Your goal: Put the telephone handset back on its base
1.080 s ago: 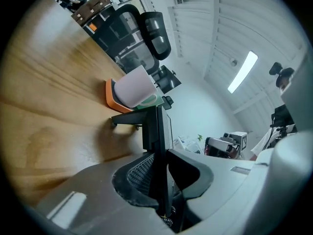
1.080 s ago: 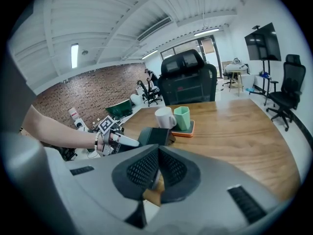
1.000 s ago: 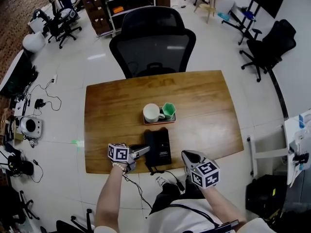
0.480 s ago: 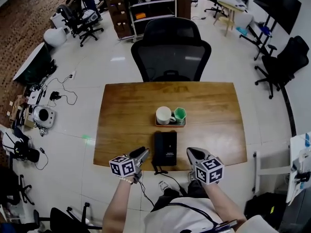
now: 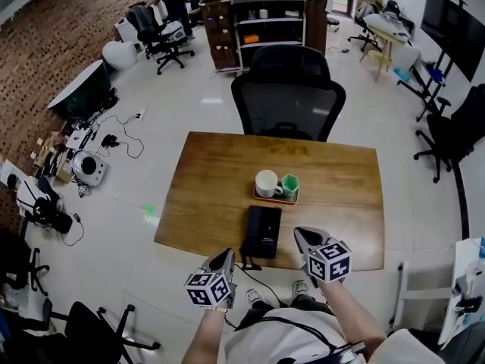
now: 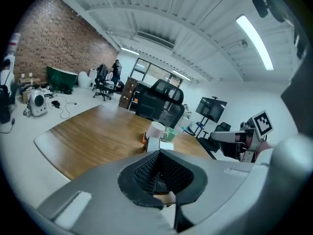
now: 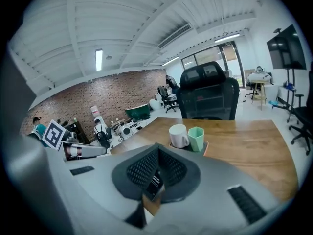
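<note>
The black telephone (image 5: pixel 261 232) lies near the table's front edge, and its handset appears to rest along the left side of the base. A curly cord (image 5: pixel 248 265) hangs off that edge. My left gripper (image 5: pixel 224 258) hovers just off the table edge, left of the phone, shut and holding nothing. My right gripper (image 5: pixel 301 236) is right of the phone over the table edge, also shut and holding nothing. In the left gripper view the phone (image 6: pixel 158 143) shows just beyond the shut gripper (image 6: pixel 159 152). In the right gripper view a strip of the phone (image 7: pixel 154 181) shows below that shut gripper (image 7: pixel 157 149).
A white mug (image 5: pixel 266 183) and a green cup (image 5: pixel 289 186) stand on a small tray behind the phone. A black office chair (image 5: pixel 288 97) stands at the far side of the wooden table (image 5: pixel 204 203). Cables and equipment (image 5: pixel 83 169) lie on the floor to the left.
My left gripper has drawn back from the phone's left side to just off the table edge, and its jaws have closed. The right gripper has barely moved. The head view has shifted.
</note>
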Demonstrator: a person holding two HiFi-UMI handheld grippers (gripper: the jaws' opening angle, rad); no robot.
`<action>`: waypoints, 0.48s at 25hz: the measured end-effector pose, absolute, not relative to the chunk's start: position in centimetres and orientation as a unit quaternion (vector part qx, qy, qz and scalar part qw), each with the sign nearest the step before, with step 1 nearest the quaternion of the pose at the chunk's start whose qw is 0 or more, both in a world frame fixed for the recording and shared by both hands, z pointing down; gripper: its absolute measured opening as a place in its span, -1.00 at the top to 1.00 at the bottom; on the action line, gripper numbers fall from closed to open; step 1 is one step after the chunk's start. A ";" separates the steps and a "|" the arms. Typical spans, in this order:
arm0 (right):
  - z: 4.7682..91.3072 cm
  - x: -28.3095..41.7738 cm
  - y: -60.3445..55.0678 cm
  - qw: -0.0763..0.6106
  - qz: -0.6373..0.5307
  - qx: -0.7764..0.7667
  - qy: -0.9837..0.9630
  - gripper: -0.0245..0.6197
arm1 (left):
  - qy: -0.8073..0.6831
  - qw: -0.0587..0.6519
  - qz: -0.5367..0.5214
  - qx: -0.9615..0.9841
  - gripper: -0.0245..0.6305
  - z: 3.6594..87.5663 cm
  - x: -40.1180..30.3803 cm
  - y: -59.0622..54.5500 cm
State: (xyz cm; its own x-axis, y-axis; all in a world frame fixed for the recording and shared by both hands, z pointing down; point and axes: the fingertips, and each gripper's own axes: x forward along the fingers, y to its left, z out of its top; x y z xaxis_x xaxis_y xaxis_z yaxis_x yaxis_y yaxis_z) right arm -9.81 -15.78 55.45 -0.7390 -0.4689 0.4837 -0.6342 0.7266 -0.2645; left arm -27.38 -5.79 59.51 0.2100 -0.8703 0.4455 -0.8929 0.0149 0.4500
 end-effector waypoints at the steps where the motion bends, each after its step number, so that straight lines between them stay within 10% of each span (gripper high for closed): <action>1: 55.4 -9.8 -15.5 0.193 0.213 0.299 -0.910 0.92 | -0.641 0.331 0.014 0.692 0.91 59.3 -27.2 -5.3; 12: 55.2 -7.9 -11.9 0.178 0.223 0.277 -0.917 0.92 | -0.700 0.300 0.048 0.646 0.91 58.9 -23.0 -3.5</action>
State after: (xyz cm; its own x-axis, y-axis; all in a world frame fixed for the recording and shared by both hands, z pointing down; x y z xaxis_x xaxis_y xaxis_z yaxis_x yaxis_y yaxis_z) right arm -7.86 -11.95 55.15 -0.7830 -0.4290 0.4504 -0.5879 0.7470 -0.3104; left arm -22.96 -3.46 58.86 0.0157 -0.8760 0.4820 -0.9334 0.1601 0.3213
